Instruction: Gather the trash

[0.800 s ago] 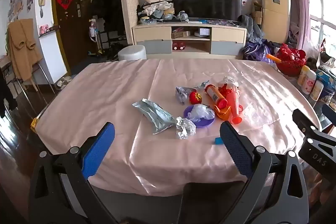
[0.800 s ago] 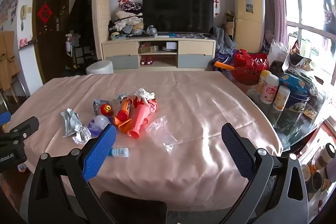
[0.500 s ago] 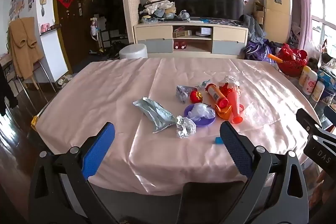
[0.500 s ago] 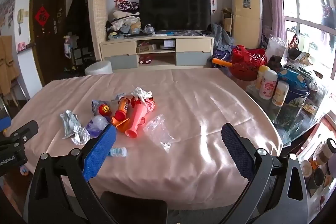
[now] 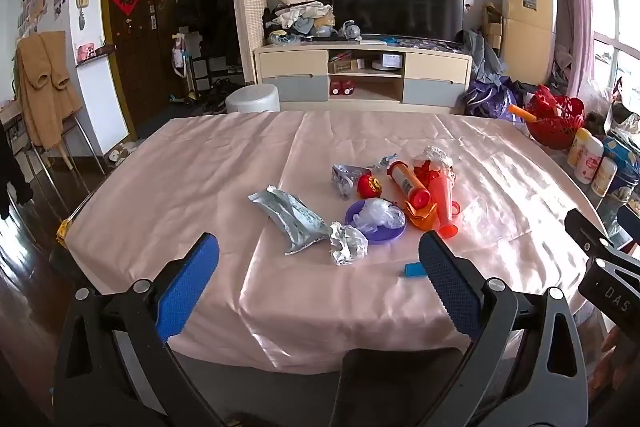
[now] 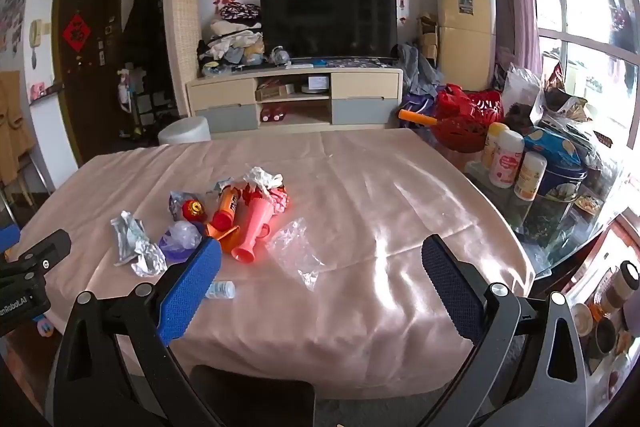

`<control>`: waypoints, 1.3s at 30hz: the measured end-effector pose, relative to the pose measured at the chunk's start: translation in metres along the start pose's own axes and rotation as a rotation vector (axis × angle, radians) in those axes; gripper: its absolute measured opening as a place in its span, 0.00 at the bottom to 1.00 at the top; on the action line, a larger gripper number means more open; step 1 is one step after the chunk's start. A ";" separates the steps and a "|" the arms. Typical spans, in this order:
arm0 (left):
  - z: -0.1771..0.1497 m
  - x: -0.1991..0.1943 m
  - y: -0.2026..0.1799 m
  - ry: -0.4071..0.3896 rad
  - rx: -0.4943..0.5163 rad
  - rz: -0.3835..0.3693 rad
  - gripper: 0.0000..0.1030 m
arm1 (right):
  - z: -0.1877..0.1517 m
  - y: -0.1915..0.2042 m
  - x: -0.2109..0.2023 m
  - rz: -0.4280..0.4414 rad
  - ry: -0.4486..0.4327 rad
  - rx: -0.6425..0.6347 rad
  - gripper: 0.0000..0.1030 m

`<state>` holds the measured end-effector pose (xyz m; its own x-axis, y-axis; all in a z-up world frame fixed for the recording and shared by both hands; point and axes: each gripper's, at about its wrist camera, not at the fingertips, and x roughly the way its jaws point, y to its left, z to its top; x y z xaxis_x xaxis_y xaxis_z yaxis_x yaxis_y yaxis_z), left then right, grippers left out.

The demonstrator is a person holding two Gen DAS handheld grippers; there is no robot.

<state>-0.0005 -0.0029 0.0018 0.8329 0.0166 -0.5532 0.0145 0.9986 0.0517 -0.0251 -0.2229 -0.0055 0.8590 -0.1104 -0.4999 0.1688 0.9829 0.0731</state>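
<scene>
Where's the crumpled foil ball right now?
Left wrist view: crumpled foil ball sits centre on the pink tablecloth, between the silver pouch and the purple dish.

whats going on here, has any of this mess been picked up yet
Not yet. A person holds a gripper in each hand at the near edge of a table with a pink cloth. The left gripper and right gripper are both open and hold nothing. The trash lies untouched on the cloth: a silver foil wrapper, a crumpled foil ball, an orange tube and a clear plastic bag.
</scene>
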 end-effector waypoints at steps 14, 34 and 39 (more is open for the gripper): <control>-0.001 0.002 -0.002 0.003 0.000 0.001 0.92 | -0.002 -0.004 0.000 -0.003 0.013 0.007 0.97; -0.005 0.004 -0.001 0.006 -0.003 0.003 0.92 | -0.002 -0.005 0.001 -0.004 0.029 0.017 0.97; -0.005 0.004 -0.001 0.006 -0.004 0.006 0.92 | -0.002 -0.005 0.001 -0.004 0.030 0.021 0.97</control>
<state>0.0000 -0.0034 -0.0045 0.8294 0.0224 -0.5582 0.0078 0.9986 0.0518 -0.0261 -0.2281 -0.0082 0.8435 -0.1096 -0.5258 0.1827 0.9791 0.0890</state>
